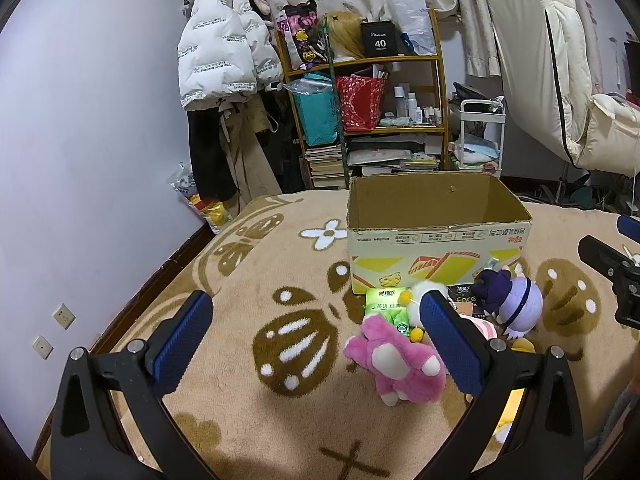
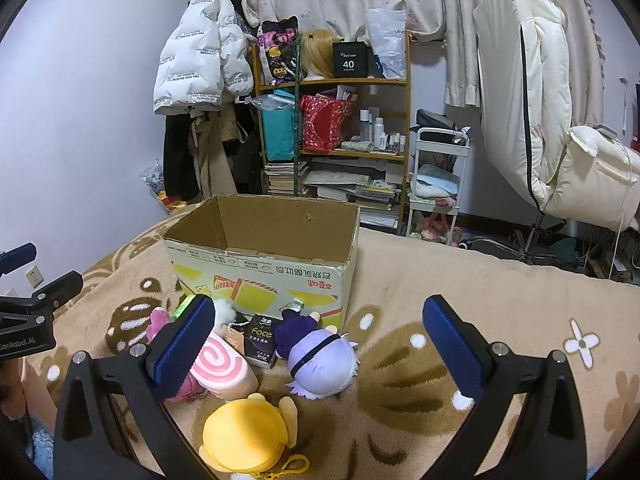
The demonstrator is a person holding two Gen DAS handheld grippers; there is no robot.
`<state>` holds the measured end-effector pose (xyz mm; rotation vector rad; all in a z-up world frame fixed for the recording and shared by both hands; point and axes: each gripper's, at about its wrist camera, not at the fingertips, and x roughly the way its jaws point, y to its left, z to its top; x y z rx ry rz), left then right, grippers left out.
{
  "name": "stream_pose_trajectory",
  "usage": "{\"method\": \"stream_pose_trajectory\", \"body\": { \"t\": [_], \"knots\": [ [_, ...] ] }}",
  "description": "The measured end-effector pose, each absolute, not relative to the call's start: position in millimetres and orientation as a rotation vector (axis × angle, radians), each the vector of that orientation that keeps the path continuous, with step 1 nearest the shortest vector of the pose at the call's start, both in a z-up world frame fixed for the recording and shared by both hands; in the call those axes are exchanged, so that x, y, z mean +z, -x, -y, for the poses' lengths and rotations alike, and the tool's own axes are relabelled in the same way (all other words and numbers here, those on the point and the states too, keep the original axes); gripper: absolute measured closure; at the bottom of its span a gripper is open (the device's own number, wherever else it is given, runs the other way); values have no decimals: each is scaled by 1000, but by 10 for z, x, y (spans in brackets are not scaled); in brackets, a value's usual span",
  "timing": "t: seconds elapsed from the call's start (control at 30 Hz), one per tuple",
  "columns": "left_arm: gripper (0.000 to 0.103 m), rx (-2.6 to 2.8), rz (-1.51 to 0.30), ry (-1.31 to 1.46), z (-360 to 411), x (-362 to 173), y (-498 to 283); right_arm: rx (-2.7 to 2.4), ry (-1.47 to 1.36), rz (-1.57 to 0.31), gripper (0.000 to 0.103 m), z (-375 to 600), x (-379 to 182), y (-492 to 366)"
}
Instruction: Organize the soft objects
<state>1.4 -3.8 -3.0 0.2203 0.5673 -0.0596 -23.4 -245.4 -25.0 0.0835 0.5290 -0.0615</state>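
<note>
Left gripper (image 1: 316,314): I hold its jaws spread wide over the blanket (image 1: 248,408), gripping nothing.
Toys: pink plush (image 1: 394,364), swirl-roll plush (image 2: 224,364), yellow plush (image 2: 246,434), purple-haired doll (image 2: 320,356) clustered before the cardboard box (image 2: 264,268).
Right gripper (image 2: 318,314): spread, empty.

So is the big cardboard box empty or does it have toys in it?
Seems empty: the cardboard box shows only bare inner walls; its floor is hidden.
</note>
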Motion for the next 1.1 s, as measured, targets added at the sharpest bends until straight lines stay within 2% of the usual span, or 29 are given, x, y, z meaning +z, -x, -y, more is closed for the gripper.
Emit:
{"method": "stream_pose_trajectory", "body": {
  "t": [1.1],
  "knots": [
    [1,-63,-576,-229,38,-64,0,-61,-88,-529,0,2459,-266,243]
  ]
}}
